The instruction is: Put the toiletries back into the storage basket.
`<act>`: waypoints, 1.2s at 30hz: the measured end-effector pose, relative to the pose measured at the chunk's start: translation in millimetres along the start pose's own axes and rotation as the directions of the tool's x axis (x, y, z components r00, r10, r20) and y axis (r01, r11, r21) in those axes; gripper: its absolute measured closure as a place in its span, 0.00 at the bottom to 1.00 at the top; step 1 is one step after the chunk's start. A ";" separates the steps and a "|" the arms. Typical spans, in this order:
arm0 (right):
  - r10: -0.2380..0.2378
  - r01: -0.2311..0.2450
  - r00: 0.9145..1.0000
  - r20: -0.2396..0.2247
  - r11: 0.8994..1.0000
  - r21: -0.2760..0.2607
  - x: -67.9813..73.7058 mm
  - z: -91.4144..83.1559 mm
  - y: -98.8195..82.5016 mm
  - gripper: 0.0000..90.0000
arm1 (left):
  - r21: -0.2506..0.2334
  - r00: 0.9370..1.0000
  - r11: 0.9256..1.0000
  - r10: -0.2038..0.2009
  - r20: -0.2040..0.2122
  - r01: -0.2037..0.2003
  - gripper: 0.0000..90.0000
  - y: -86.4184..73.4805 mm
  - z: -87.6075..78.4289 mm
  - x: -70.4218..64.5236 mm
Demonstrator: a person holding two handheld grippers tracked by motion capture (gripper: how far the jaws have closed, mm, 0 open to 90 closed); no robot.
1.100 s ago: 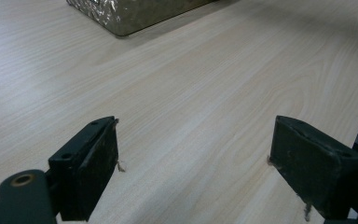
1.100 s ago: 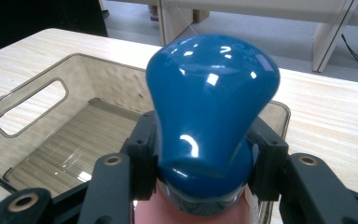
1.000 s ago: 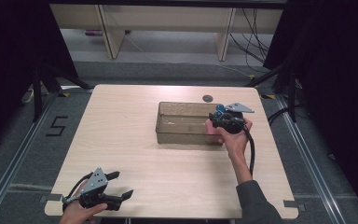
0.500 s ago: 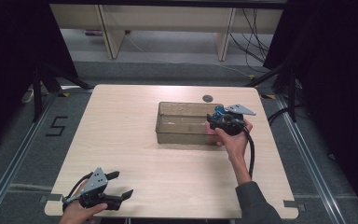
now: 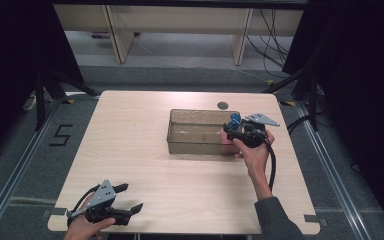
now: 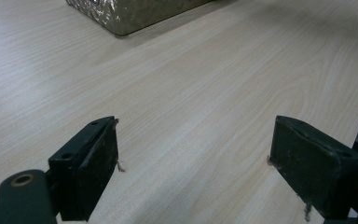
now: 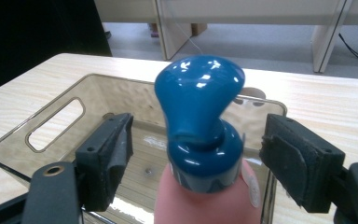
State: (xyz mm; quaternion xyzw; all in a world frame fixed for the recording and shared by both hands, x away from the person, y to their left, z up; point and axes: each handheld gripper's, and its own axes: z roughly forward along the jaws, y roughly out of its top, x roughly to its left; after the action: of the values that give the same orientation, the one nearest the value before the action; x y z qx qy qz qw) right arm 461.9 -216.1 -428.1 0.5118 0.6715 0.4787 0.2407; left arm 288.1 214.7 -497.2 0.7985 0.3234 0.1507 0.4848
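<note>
A pink bottle with a glossy blue cap (image 7: pixel 200 140) stands upright at the right end of a clear brownish bin (image 7: pixel 121 79). My right gripper (image 7: pixel 196 149) straddles it. Its jaws have just been opening and now stand apart from the bottle, with a gap on each side. In the high view the blue cap (image 5: pixel 234 119) shows at the bin's (image 5: pixel 195 147) right end, beside the right gripper (image 5: pixel 230 130). My left gripper (image 5: pixel 131 196) rests near the table's front left corner, open with nothing between its jaws (image 6: pixel 193 154).
A dark round hole (image 5: pixel 223 105) lies in the tabletop just behind the bin. The bin's near corner (image 6: pixel 130 14) shows far ahead in the left gripper view. Bare wood stretches between the two hands. Shelf legs and cables stand beyond the far edge.
The right gripper's jaws have opened off the bottle, which now stands free in the bin. Both hands have barely moved.
</note>
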 end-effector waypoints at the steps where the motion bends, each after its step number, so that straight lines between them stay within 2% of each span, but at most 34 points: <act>1: -0.029 0.029 0.999 -0.015 1.000 -0.001 -2.8 -0.1 0.6 0.28 | -0.004 1.000 1.000 -0.005 0.000 0.005 0.16 -0.1 0.3 -0.3; 2: -0.046 0.046 0.999 0.010 0.999 -0.005 -3.7 -0.2 0.3 0.28 | 0.000 1.000 1.000 0.001 -0.003 -0.001 0.16 0.1 0.0 0.3; 3: -0.050 0.050 0.999 0.006 0.999 -0.005 -4.2 -1.6 0.2 0.28 | 0.004 1.000 1.000 0.003 -0.007 -0.003 0.16 0.5 -0.7 0.0; 5: -0.007 0.007 1.000 -0.015 1.000 -0.014 -2.1 -2.2 -1.0 0.27 | 0.000 1.000 1.000 -0.001 -0.006 0.001 0.16 0.4 -0.7 -0.3; 8: -0.042 0.042 0.999 -0.008 0.999 -0.019 -3.3 -3.6 -1.2 0.27 | -0.001 1.000 1.000 -0.002 -0.006 0.002 0.16 0.3 -0.6 -0.1; 14: -0.016 0.015 1.000 -0.027 1.000 -0.022 -2.0 -7.0 -2.1 0.27 | -0.005 1.000 1.000 -0.001 0.000 0.001 0.16 0.4 -0.5 0.3; 18: -0.024 0.024 1.000 -0.020 1.000 -0.009 -1.8 -9.8 -2.5 0.26 | 0.003 1.000 1.000 0.001 -0.003 -0.001 0.16 0.5 -0.9 0.6; 19: -0.021 0.020 0.999 -0.027 1.000 -0.016 -1.5 -9.4 -2.6 0.26 | 0.004 1.000 1.000 0.001 -0.007 -0.001 0.16 0.5 -0.9 0.5; 20: -0.038 0.037 0.999 -0.020 0.999 -0.030 -2.3 -9.7 -2.8 0.26 | 0.005 1.000 1.000 0.000 -0.004 0.000 0.16 0.5 -1.0 0.7; 23: -0.034 0.033 0.999 -0.031 0.999 -0.035 -0.2 -11.0 -3.3 0.25 | -0.001 1.000 1.000 0.000 0.000 0.000 0.16 0.5 -0.8 0.9; 24: -0.010 0.009 0.999 -0.037 1.000 -0.025 1.7 -11.9 -3.5 0.25 | -0.002 1.000 1.000 0.000 0.000 0.000 0.16 0.5 -0.8 0.8; 26: -0.012 0.011 0.999 -0.031 1.000 -0.021 2.1 -12.9 -3.9 0.25 | -0.002 1.000 1.000 0.001 -0.002 -0.001 0.16 0.5 -0.8 0.7; 28: -0.038 0.037 0.999 -0.021 0.999 -0.028 0.2 -13.5 -4.4 0.24 | -0.002 1.000 1.000 -0.001 -0.002 0.001 0.16 0.5 -1.0 0.7; 29: -0.015 0.014 1.000 -0.023 1.000 -0.024 1.3 -14.1 -4.9 0.24 | -0.002 1.000 1.000 0.000 -0.002 0.000 0.16 0.5 -1.1 0.8; 32: -0.043 0.042 0.999 -0.019 0.999 -0.030 -0.6 -16.9 -5.0 0.24 | -0.003 1.000 1.000 0.001 0.001 -0.001 0.16 0.8 -1.1 1.0; 34: -0.009 0.008 1.000 -0.025 1.000 -0.029 1.8 -19.0 -5.7 0.24 | -0.001 1.000 1.000 0.001 -0.002 -0.001 0.16 0.7 -1.1 0.8; 35: -0.035 0.034 0.999 -0.019 0.999 -0.036 0.4 -18.9 -5.6 0.24 | -0.002 1.000 1.000 0.001 0.000 -0.001 0.16 0.6 -0.9 0.9; 36: -0.039 0.038 0.999 -0.016 0.999 -0.023 0.7 -20.6 -5.4 0.24 | -0.003 1.000 1.000 0.001 -0.001 -0.001 0.16 0.6 -0.8 0.7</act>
State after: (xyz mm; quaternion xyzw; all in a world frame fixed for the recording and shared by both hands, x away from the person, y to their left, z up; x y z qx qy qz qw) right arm 442.4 -223.7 -424.1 0.4922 0.6777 0.4857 0.2501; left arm 288.3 215.6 -496.3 0.7981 0.3230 0.1520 0.4855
